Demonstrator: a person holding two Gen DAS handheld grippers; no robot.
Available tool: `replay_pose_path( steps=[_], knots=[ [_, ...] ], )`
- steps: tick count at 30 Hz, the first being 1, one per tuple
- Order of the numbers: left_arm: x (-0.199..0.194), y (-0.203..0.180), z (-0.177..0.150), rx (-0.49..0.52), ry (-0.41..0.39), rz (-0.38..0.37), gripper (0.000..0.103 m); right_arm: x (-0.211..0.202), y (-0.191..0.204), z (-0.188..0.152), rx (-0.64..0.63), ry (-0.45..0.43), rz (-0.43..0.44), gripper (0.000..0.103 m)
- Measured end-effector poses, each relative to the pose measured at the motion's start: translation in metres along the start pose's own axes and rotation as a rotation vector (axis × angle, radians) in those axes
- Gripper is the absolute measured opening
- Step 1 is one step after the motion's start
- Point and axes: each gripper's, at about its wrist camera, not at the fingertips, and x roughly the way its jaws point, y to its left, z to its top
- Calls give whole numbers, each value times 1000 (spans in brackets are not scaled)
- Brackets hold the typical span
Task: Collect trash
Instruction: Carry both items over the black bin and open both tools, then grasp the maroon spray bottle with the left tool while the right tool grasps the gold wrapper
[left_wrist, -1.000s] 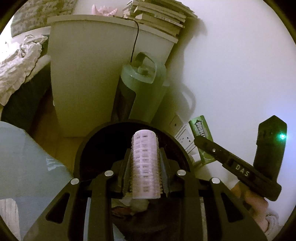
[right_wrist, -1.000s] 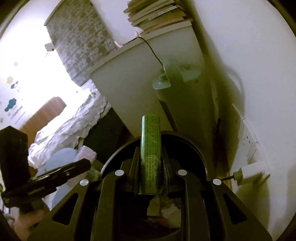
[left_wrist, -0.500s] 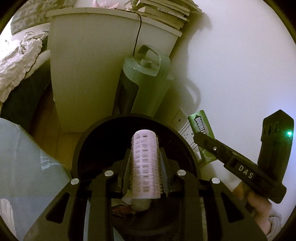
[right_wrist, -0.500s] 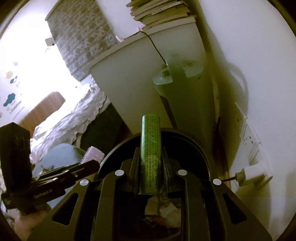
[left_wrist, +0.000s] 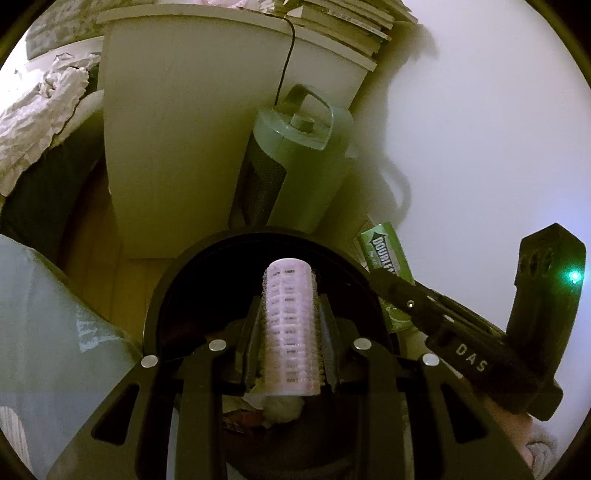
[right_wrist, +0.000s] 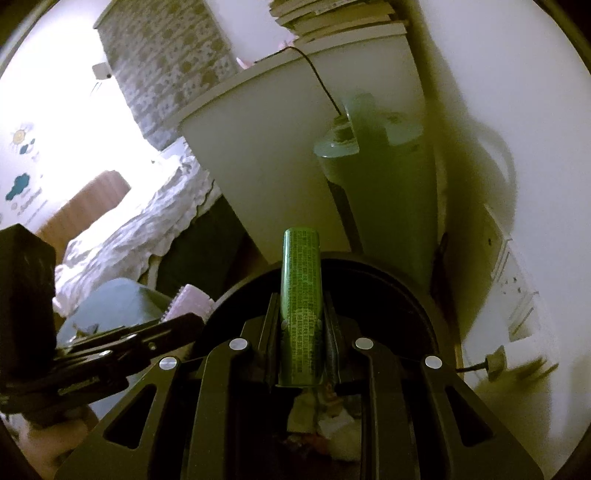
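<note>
Black round bin (left_wrist: 173, 295): holds crumpled paper and wrappers (left_wrist: 280, 410) at bottom. Left gripper (left_wrist: 290, 328): jaws clenched on pink hair roller (left_wrist: 290, 325), poised over bin opening. Right gripper (right_wrist: 301, 325): jaws clenched on green gum pack (right_wrist: 300, 295), above same bin.

Home bedroom: bed (right_wrist: 140, 229) with ruffled quilt, white nightstand (left_wrist: 192, 140) stacked with books (left_wrist: 347, 18), patterned blind (right_wrist: 173, 62), wall stickers (right_wrist: 20, 162), wood floor (left_wrist: 122, 280)

The left tool (left_wrist: 291, 325) grips a pink hair roller (left_wrist: 291, 328) above a black bin (left_wrist: 162, 295).
</note>
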Motion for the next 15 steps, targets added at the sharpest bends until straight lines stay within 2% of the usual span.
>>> replay_pose_path(
  steps=[4, 5, 6, 7, 8, 9, 13, 15],
  knots=[
    [0, 1, 1, 0, 0, 18, 31, -1, 1, 1, 7, -9, 18, 23],
    [0, 0, 1, -1, 0, 20, 34, -2, 0, 1, 11, -14, 24, 29],
    [0, 0, 1, -1, 1, 25, 45, -4, -1, 2, 18, -27, 34, 35],
    [-2, 0, 1, -2, -1, 41, 57, -6, -2, 1, 25, -42, 35, 54],
    [-4, 0, 1, -2, -11, 56, 74, -10, -3, 1, 36, -63, 33, 68],
    [-8, 0, 0, -1, -31, 70, 83, -12, -4, 1, 45, -78, 35, 70],
    [-22, 1, 0, -9, -61, 79, 84, -17, -10, 3, 74, -100, 55, 70],
    [-30, 4, 0, -21, -74, 82, 89, -17, -9, 5, 75, -99, 56, 70]
  ],
)
